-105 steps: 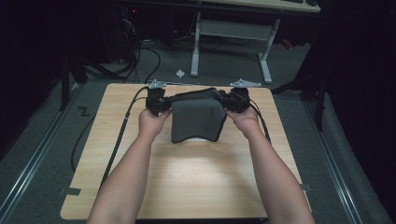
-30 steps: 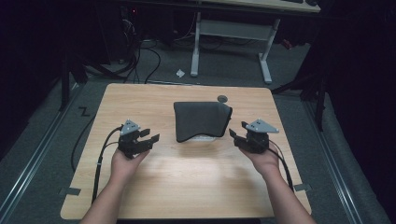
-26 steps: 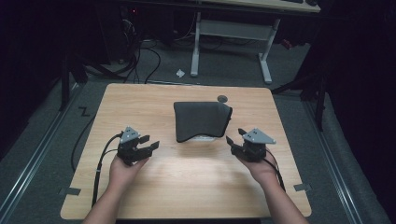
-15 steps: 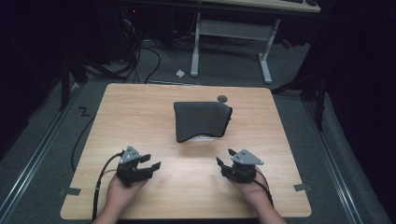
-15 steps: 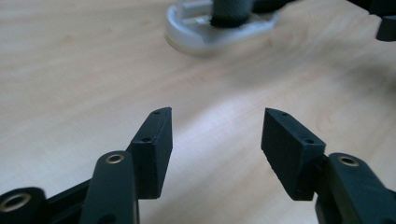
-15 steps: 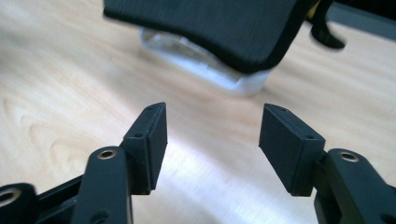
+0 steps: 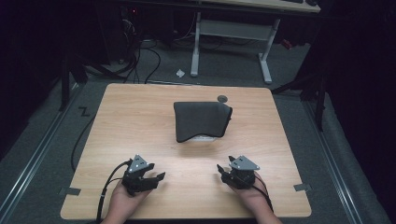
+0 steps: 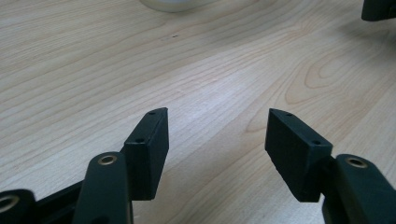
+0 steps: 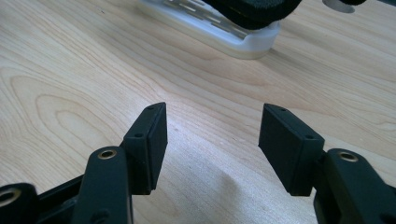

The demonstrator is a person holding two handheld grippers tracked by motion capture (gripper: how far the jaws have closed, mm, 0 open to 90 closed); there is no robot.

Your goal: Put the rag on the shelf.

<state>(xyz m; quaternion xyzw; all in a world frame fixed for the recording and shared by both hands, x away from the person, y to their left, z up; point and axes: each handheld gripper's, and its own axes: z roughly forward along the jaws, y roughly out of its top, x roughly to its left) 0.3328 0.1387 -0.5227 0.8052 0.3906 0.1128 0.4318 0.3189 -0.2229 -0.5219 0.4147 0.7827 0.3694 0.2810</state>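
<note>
Seen from the high view, a dark grey folded cloth (image 7: 201, 120) lies draped over a white slotted plastic tray (image 7: 201, 138) at the middle of the light wooden table (image 7: 140, 112), well apart from both grippers. A small round dark disc (image 7: 222, 98) sits on the table just beyond the cloth's far right corner. The left gripper (image 7: 156, 178) and the right gripper (image 7: 220, 170), each held in a hand, rest low near the table's front edge, either side of bare wood.

The left gripper view looks along its own gripper (image 8: 217, 128), jaws spread wide with only wood grain between them; they have just been opening. The pale tray's rim (image 8: 170, 4) peeks in at the top edge, a detail too small to read from above.

The right gripper view shows its gripper (image 9: 212, 122) likewise gaping wide and holding nothing, and it reveals the tray's row of narrow slots (image 9: 219, 25) under the dark cloth (image 9: 254, 9).
</note>
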